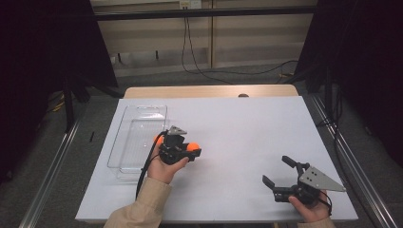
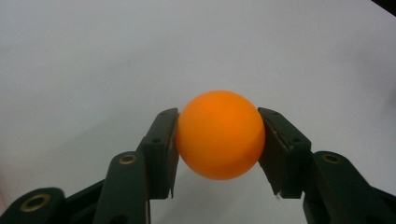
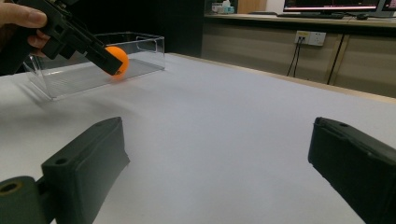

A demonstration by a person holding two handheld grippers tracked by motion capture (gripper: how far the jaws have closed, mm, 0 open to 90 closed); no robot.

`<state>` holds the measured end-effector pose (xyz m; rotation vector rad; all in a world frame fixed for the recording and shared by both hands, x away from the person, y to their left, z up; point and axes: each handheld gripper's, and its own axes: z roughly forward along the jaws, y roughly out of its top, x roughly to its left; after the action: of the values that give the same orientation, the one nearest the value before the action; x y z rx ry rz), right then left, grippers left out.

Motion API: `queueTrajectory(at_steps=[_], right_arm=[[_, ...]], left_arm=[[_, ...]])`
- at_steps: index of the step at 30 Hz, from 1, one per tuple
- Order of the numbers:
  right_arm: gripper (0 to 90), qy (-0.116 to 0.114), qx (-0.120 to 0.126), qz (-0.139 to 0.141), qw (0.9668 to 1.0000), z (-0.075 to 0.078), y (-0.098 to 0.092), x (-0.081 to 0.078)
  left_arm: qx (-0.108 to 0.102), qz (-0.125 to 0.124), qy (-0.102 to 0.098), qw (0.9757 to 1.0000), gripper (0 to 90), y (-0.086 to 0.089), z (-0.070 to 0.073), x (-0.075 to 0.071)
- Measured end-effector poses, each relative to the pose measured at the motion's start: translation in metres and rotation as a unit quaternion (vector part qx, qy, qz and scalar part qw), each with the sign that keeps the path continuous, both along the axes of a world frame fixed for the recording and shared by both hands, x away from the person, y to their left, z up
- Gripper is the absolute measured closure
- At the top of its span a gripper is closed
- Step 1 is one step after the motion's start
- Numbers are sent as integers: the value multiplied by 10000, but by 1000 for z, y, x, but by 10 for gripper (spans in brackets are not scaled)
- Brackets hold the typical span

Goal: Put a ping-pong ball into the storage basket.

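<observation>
An orange ball [image 2: 219, 135] sits clamped between the pads of my left gripper [image 2: 218, 113], held just above the white table sheet. From above, the ball [image 1: 192, 147] and my left gripper [image 1: 193, 151] are left of the table's middle, just right of a clear plastic bin [image 1: 124, 124]. My right gripper [image 1: 275, 169] stands open near the front right, jaws wide with nothing between them. In the right gripper view, the right gripper [image 3: 217, 126] looks towards the ball [image 3: 120, 57], which is in the left gripper [image 3: 109, 63] in front of the bin [image 3: 149, 51].
The white sheet [image 1: 237, 128] covers the table, with a wooden edge at the back. The clear bin lies along the left side. Metal rails run along both sides of the table on the floor, and cables hang behind it.
</observation>
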<state>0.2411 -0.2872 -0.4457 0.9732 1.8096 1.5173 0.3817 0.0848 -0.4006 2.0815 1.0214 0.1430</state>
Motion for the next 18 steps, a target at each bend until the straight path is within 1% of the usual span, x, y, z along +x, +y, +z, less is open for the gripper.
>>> queueTrajectory(at_steps=[4, 5, 18], right_arm=[[35, 5, 4, -4, 10000, 0, 0, 0], [35, 6, 7, -4, 10000, 0, 0, 0], [35, 6, 0, 0, 10000, 0, 0, 0]], left_arm=[[-5, 27, -11, 10000, 509, 2, 1, 0], [-34, 55, -12, 10000, 509, 2, 1, 0], [-47, 87, -47, 9999, 509, 6, 5, 1]])
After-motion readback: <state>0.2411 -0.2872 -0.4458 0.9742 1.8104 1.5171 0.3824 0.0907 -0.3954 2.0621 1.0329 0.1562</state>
